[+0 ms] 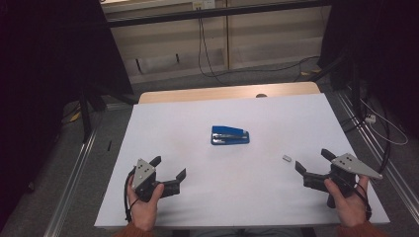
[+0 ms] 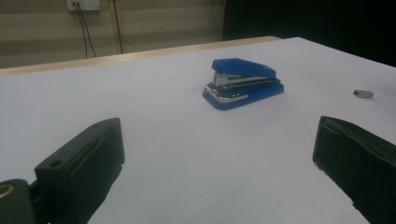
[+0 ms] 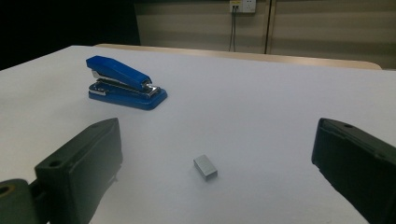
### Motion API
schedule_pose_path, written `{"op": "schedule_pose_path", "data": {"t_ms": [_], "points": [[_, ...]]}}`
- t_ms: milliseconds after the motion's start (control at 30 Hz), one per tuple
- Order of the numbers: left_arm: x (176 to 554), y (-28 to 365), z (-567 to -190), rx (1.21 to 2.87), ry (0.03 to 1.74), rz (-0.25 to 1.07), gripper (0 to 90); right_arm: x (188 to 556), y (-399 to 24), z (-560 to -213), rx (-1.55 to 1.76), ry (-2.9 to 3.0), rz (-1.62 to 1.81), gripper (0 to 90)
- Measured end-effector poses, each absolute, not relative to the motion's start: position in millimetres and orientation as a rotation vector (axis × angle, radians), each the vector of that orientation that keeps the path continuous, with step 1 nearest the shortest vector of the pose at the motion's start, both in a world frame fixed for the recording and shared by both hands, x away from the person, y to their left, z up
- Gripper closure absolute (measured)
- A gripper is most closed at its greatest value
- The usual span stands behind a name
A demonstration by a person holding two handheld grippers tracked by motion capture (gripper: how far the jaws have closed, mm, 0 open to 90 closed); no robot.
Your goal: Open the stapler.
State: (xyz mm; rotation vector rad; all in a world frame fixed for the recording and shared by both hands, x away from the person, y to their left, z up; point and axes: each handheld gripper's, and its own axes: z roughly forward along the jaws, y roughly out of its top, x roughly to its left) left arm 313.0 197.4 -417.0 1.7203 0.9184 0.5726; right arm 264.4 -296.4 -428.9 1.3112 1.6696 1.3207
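— Both hand-held grippers hover at the near edge of the white surface (image 1: pixel 163 118), the left hand-held gripper (image 1: pixel 170 170) and right hand-held gripper (image 1: pixel 311 162) with jaws wide apart, holding nothing.

— And the things?

— The blue stapler (image 1: pixel 230 135) lies mid-surface, long axis crosswise, roughly between them; the small staple block (image 1: pixel 286 158) sits just ahead of the right one.

No text, label, brand, number or sign can be read in these pictures. The blue plastic stapler with the metal inside part (image 1: pixel 230 135) has plain surfaces without any print. The small grey metal block of staples (image 3: pixel 205 167) is also without marks. The white wall socket plate (image 3: pixel 242 5) is too small to read.
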Motion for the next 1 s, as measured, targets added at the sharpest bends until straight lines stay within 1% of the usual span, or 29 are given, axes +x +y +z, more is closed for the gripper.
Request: {"op": "schedule_pose_path", "data": {"t_ms": [233,267,300,367,400,433,500,700,1000], "points": [[314.7,198.2,-417.5,1.743,0.933,0.570,2.4,264.9,-295.0,-429.6,1.300,1.695,1.315,1.4],[315.1,198.0,-417.9,1.738,0.933,0.561,2.6,265.6,-295.4,-430.2,1.294,1.707,1.311,1.4],[316.6,198.5,-418.9,1.731,0.929,0.518,2.6,265.5,-295.5,-430.1,1.298,1.704,1.316,1.5],[315.8,195.8,-418.1,1.768,0.903,0.564,3.2,265.3,-295.3,-429.3,1.297,1.692,1.329,1.5],[315.8,195.8,-418.1,1.768,0.903,0.564,2.6,265.6,-295.0,-429.6,1.294,1.699,1.330,1.5],[315.6,192.4,-417.3,1.764,0.885,0.543,2.8,266.1,-294.8,-430.3,1.293,1.708,1.325,1.5],[316.4,190.2,-417.5,1.778,0.864,0.545,3.3,267.4,-294.0,-431.7,1.296,1.726,1.331,1.7],[322.1,190.5,-420.5,1.794,0.874,0.506,5.5,269.4,-291.0,-432.9,1.291,1.746,1.341,1.7],[329.2,187.5,-423.0,1.808,0.860,0.432,5.9,273.6,-285.5,-434.5,1.264,1.809,1.341,1.7]]}}
